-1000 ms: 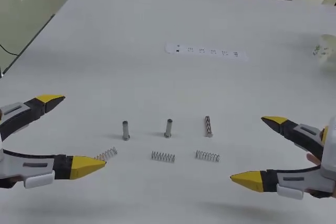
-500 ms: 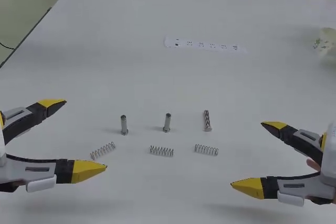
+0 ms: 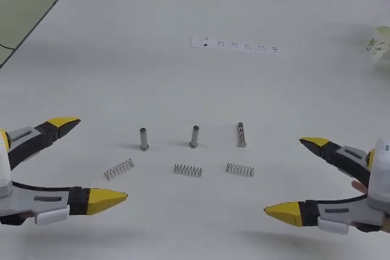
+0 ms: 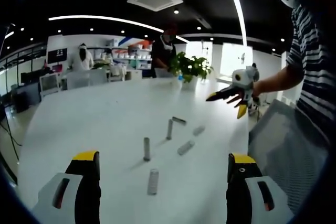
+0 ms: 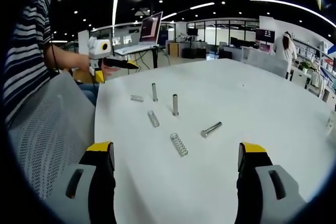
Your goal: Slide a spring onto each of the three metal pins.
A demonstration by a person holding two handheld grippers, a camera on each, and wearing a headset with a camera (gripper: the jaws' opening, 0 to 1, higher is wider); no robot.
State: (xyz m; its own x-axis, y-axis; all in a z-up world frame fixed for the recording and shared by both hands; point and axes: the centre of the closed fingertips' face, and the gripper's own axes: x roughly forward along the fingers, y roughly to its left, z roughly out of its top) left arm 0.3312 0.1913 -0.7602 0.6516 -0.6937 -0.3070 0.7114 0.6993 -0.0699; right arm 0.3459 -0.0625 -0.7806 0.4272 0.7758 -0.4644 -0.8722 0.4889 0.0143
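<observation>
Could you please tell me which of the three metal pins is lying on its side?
The right-hand pin lies flat; the middle pin and left pin stand upright.

Three short grey metal pins in a row between the left claw [image 3: 100, 159] and right claw [image 3: 284, 176]: left pin [image 3: 144, 139] and middle pin [image 3: 194, 137] standing upright, right pin [image 3: 241, 134] flat on its side. Three little coil springs lying loose just beside them, none on a pin yet: left spring [image 3: 119, 168] nearest the left claw's tip, then middle spring [image 3: 187, 170], then right spring [image 3: 240, 169].
</observation>
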